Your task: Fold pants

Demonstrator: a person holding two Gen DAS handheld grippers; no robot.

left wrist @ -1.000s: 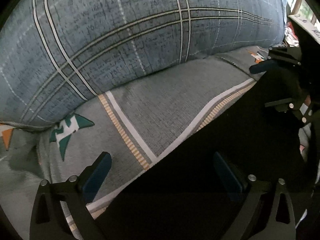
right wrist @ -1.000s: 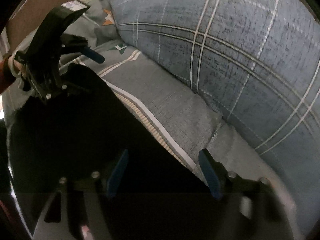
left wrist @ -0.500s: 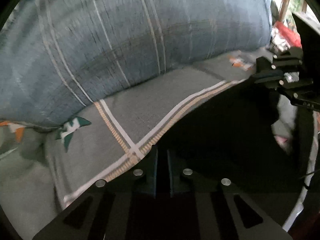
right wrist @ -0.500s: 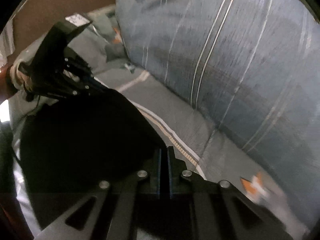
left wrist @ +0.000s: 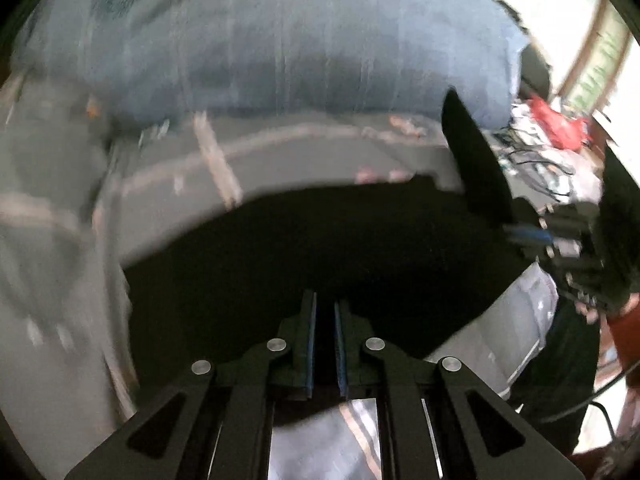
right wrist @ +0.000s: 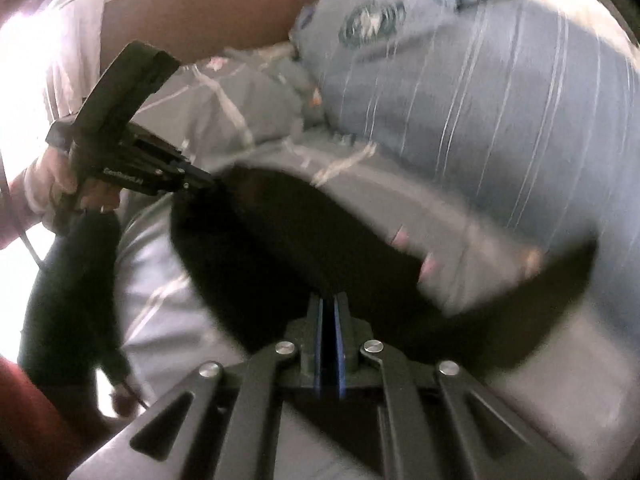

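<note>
**Q:** Pants (left wrist: 320, 248) — where are they lying?

**A:** Black ones, spread across a grey bedsheet (left wrist: 60, 280) with pale stripes. A big blue plaid pillow (left wrist: 280, 40) sits along the far edge of the bed, and the pants' far hem stops short of it, leaving a band of sheet between. The near edge is raised off the sheet, hanging from both tools.

**Q:** What about the left gripper (left wrist: 325, 320)?

**A:** Its jaws are drawn together on the near edge of the black cloth. The blue pads (left wrist: 311, 344) stand almost touching, with dark fabric pinched in the narrow slit. The right wrist view shows that tool (right wrist: 200, 180) from the side: a hand (right wrist: 52, 184) wraps its handle, and its tip bites into the corner of the pants nearer the headboard (right wrist: 192, 12).

**Q:** And the right gripper (right wrist: 329, 312)?

**A:** Clamped the same way on the pants (right wrist: 288, 248), pads close together with black fabric running up into them. From the left wrist camera it (left wrist: 532, 236) appears at the right side, tip in the cloth, and a flap of the fabric stands up just above it.

**Q:** Is the cloth flat between the two?

**A:** It sags in a broad dark curve between the two grips. In the right wrist view, one part trails away to the right across the sheet toward the pillow. Both pictures are blurred, so I cannot make out seams or a waistband.

**Q:** Anything else around the bed?

**A:** Clutter with something red (left wrist: 560, 128) and tangled cables beyond the pillow's end, by a bright window.
</note>
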